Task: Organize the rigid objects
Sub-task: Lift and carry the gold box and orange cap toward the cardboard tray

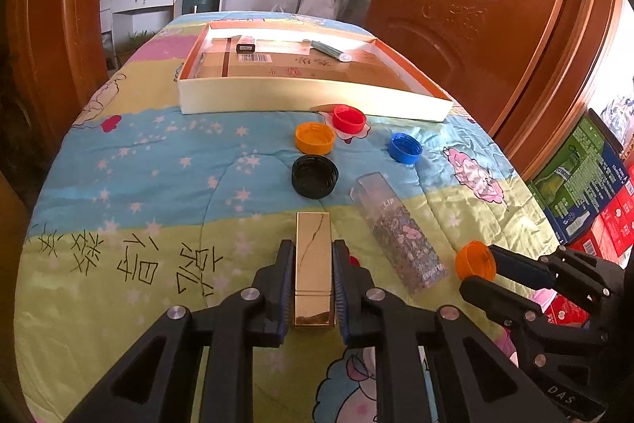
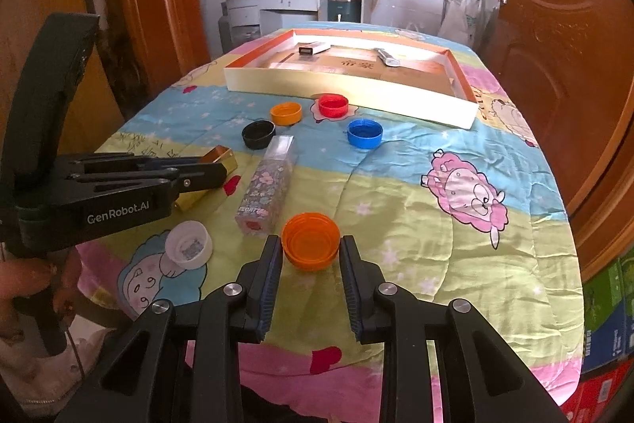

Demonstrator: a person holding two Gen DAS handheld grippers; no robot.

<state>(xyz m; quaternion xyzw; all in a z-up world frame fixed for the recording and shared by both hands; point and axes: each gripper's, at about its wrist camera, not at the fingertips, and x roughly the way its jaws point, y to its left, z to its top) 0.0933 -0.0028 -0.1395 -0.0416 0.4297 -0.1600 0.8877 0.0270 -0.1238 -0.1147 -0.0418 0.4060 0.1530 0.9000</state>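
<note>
While both tongs are working near the front of the quilt-covered bed [image 2: 455, 256], the left tongs [image 1: 313, 278] are pinching a gold rectangular box [image 1: 313, 264] across its narrow width, pads flat against its long sides. It looks stiff and light, though its glossy faces are probably slippery, so gripping mid-length seems sensible. The right tongs [image 2: 311, 264] are spread about as wide as an upturned orange cap [image 2: 311, 240], their pads sitting just beside its rim on either side; whether they are touching it I cannot tell. That cap is likely light, rigid plastic, best squeezed across its ribbed wall. A floral lip-product box [image 2: 265, 185] is lying between the two tools, with a white cap [image 2: 188, 244] nearby. Further back, black [image 1: 315, 176], orange [image 1: 315, 138], red [image 1: 348, 119] and blue [image 1: 405, 148] caps are waiting just before the shallow cardboard tray [image 1: 309, 92].
</note>
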